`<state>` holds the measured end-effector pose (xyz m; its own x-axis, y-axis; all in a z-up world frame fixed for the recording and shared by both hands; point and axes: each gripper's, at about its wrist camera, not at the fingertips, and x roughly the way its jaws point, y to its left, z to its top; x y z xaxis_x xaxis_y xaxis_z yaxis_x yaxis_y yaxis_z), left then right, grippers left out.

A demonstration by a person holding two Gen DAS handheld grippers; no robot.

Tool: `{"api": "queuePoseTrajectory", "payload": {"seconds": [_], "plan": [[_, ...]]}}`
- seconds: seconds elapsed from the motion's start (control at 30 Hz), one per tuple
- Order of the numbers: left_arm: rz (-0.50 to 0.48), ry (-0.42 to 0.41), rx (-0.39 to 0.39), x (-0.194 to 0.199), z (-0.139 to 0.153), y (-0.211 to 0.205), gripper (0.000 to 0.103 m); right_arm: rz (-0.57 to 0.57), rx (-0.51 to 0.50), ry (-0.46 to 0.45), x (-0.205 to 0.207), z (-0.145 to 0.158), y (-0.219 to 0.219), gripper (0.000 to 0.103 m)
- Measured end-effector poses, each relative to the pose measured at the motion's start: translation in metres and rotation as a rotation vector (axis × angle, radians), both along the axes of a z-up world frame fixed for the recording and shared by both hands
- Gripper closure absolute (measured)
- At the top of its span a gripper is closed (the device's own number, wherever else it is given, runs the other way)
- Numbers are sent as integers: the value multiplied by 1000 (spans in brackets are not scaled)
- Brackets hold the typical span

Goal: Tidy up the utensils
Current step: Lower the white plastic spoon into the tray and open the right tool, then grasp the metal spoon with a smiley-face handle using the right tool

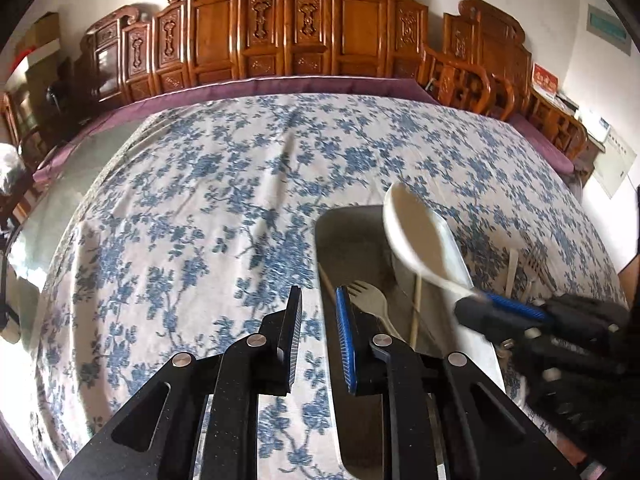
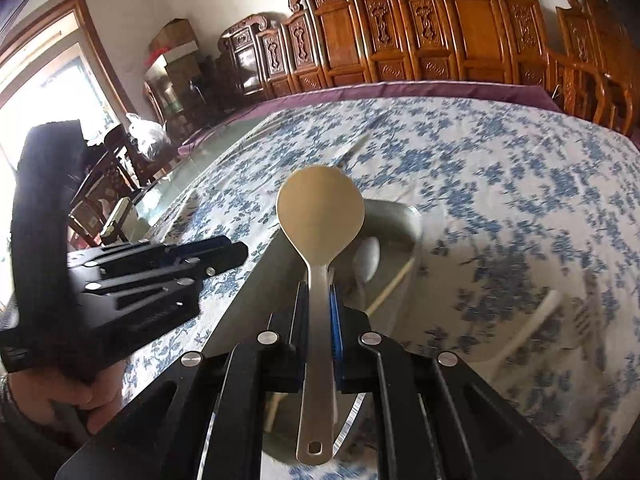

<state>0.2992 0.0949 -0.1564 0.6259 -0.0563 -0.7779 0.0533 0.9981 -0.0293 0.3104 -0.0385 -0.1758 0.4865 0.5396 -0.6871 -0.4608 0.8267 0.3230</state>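
Left wrist view looks across a table covered with a white cloth printed with blue flowers, with carved wooden chair backs lined along its far edge. At the bottom centre, the left claw is spread apart and holds nothing, one black finger over the cloth and the blue-padded finger over the rim of a metal tray. Inside the tray lie a pale fork, tines pointing away, and a thin wooden chopstick. Further right, a white rice paddle hangs above the tray, its handle pinched in the right claw, which enters from the right edge. Beyond that, more utensils lie on the cloth, blurred. Right wrist view shows the left claw at the left, held in a person's hand, over the cloth just beside the tray. In the centre, the right claw is pressed together on the paddle's handle, the blade raised over the metal tray, where a spoon-like shape shows blurred. To the right, a slotted utensil rests on the cloth, too blurred to name.
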Motion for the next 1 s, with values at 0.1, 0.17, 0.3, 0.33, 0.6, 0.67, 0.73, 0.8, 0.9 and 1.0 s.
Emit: {"api": "queuePoseTrajectory", "payload": {"seconds": [0.1, 0.17, 0.3, 0.33, 0.6, 0.67, 0.73, 0.8, 0.9, 1.0], "plan": [[15, -3, -11, 1, 2, 6, 87, -2, -1, 18, 3, -8, 5, 90], [21, -5, -20, 0, 3, 7, 87, 6, 22, 19, 3, -10, 2, 90], [0, -10, -20, 0, 5, -1, 87, 6, 54, -5, 0, 1, -21, 90], [-3, -9, -20, 0, 5, -3, 87, 5, 54, -19, -3, 6, -31, 90], [-69, -22, -22, -3, 12, -44, 77, -92, -134, -138, -12, 27, -126, 90], [-91, -24, -17, -4, 13, -59, 72, -122, -186, -139, -8, 21, -148, 90], [-113, -22, -11, -4, 15, -73, 68, -152, -213, -139, -6, 13, -167, 89], [-133, -23, -8, -6, 16, -85, 67, -170, -206, -125, -4, 4, -179, 89], [-165, -16, 0, -7, 14, -105, 67, -169, -206, -110, -2, -10, -189, 89], [-194, -3, 19, -10, 9, -123, 67, -155, -221, -80, 4, -24, -192, 78]]}}
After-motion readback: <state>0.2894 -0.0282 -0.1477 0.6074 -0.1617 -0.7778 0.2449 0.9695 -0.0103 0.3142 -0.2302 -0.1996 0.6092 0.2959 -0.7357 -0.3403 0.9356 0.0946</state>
